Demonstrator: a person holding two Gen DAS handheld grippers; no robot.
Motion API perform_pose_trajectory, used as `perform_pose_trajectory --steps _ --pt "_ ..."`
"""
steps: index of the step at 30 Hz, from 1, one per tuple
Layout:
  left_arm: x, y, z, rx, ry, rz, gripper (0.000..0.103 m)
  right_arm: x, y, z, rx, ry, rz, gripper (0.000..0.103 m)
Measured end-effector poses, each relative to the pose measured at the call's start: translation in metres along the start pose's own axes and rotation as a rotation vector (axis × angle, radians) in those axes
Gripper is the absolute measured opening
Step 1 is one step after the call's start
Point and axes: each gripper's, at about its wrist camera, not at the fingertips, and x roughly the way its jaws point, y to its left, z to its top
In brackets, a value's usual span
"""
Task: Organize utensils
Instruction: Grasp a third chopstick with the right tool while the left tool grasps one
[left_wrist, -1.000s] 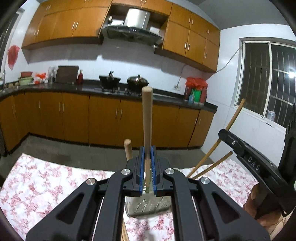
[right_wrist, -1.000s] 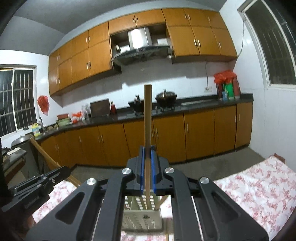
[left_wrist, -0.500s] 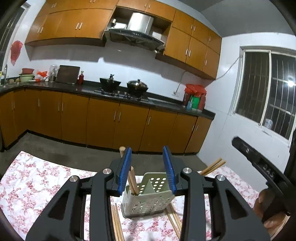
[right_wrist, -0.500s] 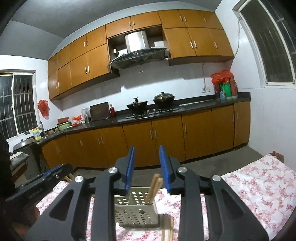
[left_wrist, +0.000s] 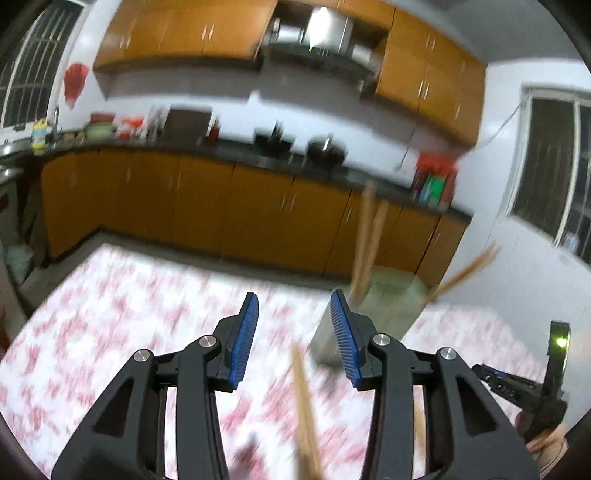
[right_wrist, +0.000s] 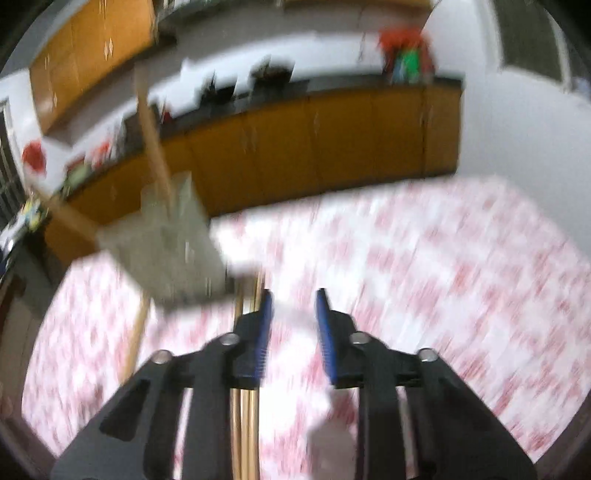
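**Both claws spread over a floral tabletop, holder at its far side**

Now both views are smeared by motion blur, so fine detail is lost. A white cloth with a red flower print covers the tabletop (left_wrist: 110, 332), which fills the lower half of each view. Behind it runs an L-shaped row of orange-brown base cabinets (left_wrist: 229, 210) under a dark worktop (left_wrist: 258, 158) carrying pots and bottles, with matching wall cabinets (left_wrist: 177, 33) and a steel range hood (left_wrist: 325, 33) above. A barred window (left_wrist: 554, 177) sits in the white wall on the right.

The left claw (left_wrist: 293, 328) has its blue-padded fingers wide apart, with nothing between them. The pale utensil holder (left_wrist: 384, 306) stands on the cloth just beyond its right finger, with wooden chopsticks (left_wrist: 365, 240) rising from it. A loose chopstick (left_wrist: 304, 406) lies on the cloth below the claw.

The right claw (right_wrist: 293, 325) is likewise parted and grips nothing. In its view the holder (right_wrist: 166, 247) is up to the left, and several chopsticks (right_wrist: 245, 406) lie on the cloth beneath its left finger.
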Motion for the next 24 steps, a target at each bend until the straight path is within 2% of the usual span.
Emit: perform_pose_trajectory --steps 3,9,13,17,24 --pt "0.015 0.004 -0.031 0.025 0.111 0.015 0.042 0.018 0.010 -0.035 -0.035 0.094 0.049 0.013" --pt "0.029 0.001 -0.076 0.078 0.243 -0.009 0.041 0.028 0.025 -0.060 -0.068 0.159 0.085 0.011" --pt "0.035 -0.007 -0.094 0.098 0.302 -0.036 0.041 0.030 0.033 -0.062 -0.091 0.167 0.074 0.010" --pt "0.043 -0.005 -0.103 0.072 0.351 -0.051 0.041 0.030 0.032 -0.061 -0.115 0.140 -0.011 0.008" --pt "0.052 -0.011 -0.114 0.083 0.410 -0.074 0.028 0.031 0.021 -0.058 -0.079 0.129 -0.033 0.008"
